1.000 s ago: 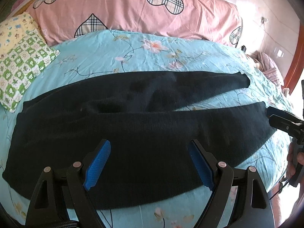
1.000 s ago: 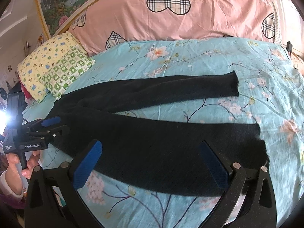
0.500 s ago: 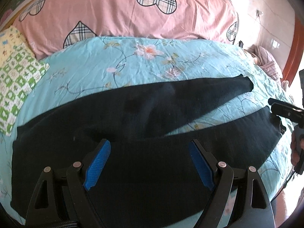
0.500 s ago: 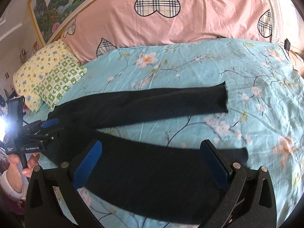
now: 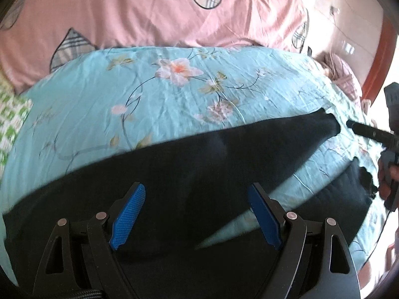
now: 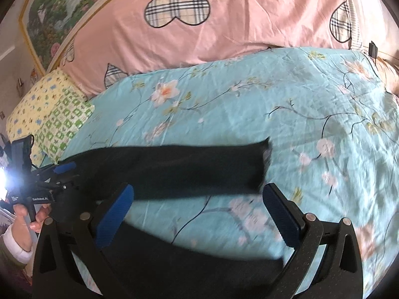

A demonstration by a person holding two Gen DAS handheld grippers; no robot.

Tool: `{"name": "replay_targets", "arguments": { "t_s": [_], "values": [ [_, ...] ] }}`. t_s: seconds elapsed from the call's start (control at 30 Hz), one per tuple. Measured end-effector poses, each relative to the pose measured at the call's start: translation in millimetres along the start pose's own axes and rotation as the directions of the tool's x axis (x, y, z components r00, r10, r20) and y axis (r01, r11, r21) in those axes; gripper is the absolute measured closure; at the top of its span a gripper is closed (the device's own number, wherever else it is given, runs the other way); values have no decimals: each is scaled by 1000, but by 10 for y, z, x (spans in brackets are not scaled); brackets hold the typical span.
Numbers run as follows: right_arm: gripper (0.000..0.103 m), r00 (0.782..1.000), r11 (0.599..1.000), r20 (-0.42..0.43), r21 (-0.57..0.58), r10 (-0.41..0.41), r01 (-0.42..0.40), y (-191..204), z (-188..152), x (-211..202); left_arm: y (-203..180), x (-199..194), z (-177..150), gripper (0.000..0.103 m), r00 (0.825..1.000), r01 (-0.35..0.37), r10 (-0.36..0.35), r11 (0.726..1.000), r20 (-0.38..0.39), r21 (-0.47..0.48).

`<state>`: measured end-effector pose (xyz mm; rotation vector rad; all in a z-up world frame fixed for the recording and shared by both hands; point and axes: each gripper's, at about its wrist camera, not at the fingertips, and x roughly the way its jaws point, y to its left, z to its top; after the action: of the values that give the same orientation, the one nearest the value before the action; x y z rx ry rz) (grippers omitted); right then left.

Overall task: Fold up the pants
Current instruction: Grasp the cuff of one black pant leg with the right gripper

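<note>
"GenRobot.AI" label on left tool; black pants spread flat.

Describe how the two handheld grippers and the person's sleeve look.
Both grippers, left and right, have matte black frames with triangular cut-outs, silver pivot pins and textured blue pads inside each finger. A braided black cable leaves the left one. Seen side-on, its black handle carries small white lettering and a bright light. The sleeve has a white cuff.
</note>
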<state>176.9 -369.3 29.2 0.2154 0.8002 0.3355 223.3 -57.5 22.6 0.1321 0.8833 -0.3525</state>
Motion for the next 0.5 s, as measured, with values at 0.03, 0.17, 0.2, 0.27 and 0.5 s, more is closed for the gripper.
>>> {"name": "replay_targets", "arguments": {
  "t_s": [0.03, 0.17, 0.2, 0.27, 0.5],
  "values": [
    [0, 1000, 1000, -5, 10, -2, 2, -49, 45, 28, -15, 48, 49, 18, 1000, 4, -4, 1000, -4, 18],
    [0, 1000, 998, -21, 58, 16, -15, -246, 185, 128, -94, 253, 259, 18, 999, 30, -28, 995, -23, 90],
    [0, 1000, 997, -26, 71, 18, -16, -293, 217, 156, -106, 304, 303, 18, 999, 41, -38, 994, -31, 102],
    [0, 999, 996, -31, 87, 26, -23, -372, 276, 209, -114, 429, 403, 18, 996, 75, -70, 991, -53, 115],
    [3, 994, 989, -102, 148, 38, -23, -678, 481, 487, -127, 938, 676, 18, 976, 182, -154, 965, -155, 189]
  ]
}}
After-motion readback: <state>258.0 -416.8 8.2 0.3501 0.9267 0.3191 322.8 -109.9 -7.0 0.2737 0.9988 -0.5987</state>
